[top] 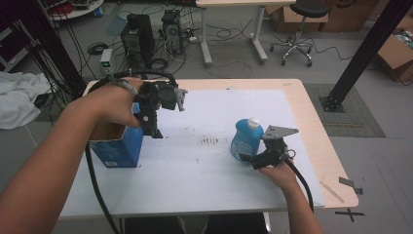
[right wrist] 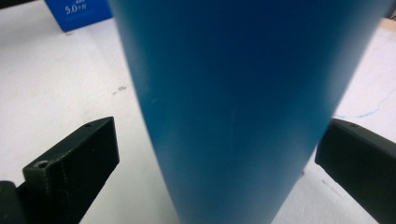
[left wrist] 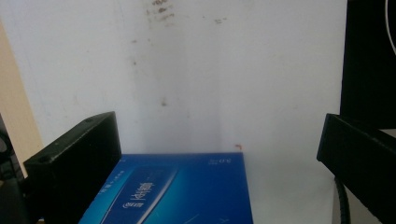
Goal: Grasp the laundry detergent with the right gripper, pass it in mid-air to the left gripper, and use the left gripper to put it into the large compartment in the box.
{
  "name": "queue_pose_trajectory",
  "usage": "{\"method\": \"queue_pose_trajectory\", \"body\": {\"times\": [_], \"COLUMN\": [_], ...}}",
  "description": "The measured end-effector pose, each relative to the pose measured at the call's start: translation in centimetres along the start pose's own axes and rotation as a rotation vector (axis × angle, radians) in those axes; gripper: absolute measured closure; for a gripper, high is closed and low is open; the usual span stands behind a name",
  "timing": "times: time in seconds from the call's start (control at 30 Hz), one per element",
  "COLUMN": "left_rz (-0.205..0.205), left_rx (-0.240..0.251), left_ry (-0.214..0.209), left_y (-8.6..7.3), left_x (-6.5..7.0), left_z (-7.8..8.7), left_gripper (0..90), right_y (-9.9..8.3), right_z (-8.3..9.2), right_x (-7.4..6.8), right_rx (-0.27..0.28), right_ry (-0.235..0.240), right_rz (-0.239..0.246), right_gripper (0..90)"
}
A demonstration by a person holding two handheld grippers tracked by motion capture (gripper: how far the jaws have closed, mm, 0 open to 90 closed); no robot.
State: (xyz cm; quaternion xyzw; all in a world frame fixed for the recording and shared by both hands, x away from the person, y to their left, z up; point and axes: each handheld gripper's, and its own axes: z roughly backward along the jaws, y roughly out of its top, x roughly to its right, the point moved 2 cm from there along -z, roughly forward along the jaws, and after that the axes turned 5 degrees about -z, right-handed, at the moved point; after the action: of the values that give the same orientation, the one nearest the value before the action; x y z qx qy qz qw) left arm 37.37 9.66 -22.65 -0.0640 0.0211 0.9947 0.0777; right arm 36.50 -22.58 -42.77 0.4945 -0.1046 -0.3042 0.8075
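Right gripper (top: 253,157) has its jaws wide around the upright blue plastic bottle with a white cap (top: 246,139), mid-bench, not yet clamped. Left gripper (top: 152,127), jaws wide too, hovers over the open blue cardboard box (top: 117,146). Grasp and transfer remain, I'd say.

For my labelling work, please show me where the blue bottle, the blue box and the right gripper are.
blue bottle (top: 246,139), high view, on its body.
blue box (top: 119,148), high view, on its front face.
right gripper (top: 247,157), high view, between its fingertips.
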Motion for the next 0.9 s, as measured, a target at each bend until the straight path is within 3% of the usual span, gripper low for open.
{"method": "queue_pose_trajectory", "body": {"times": [0.2, 0.53, 0.73, 0.9], "left_rz": [0.005, 0.004, 0.0, -0.001], "left_rx": [-0.003, 0.001, -0.004, -0.003], "left_ry": [0.002, 0.009, 0.008, 0.009], "left_y": [-0.2, -0.1, 0.06, 0.02], "left_x": [0.0, -0.06, -0.09, -0.17], "left_z": [-0.09, -0.18, -0.26, -0.35], "left_gripper": [0.1, 0.1, 0.1, 0.1], "right_y": [-0.09, -0.17, -0.31, -0.4], "right_z": [-0.13, -0.63, -0.62, -0.71], "right_x": [0.04, -0.19, -0.17, -0.17], "right_rx": [0.037, 0.066, 0.081, 0.082], "right_ry": [-0.029, -0.035, -0.061, -0.054], "right_rz": [-0.004, -0.003, 0.0, -0.004], "right_gripper": [0.0, 0.2, 7.1, 10.4]}}
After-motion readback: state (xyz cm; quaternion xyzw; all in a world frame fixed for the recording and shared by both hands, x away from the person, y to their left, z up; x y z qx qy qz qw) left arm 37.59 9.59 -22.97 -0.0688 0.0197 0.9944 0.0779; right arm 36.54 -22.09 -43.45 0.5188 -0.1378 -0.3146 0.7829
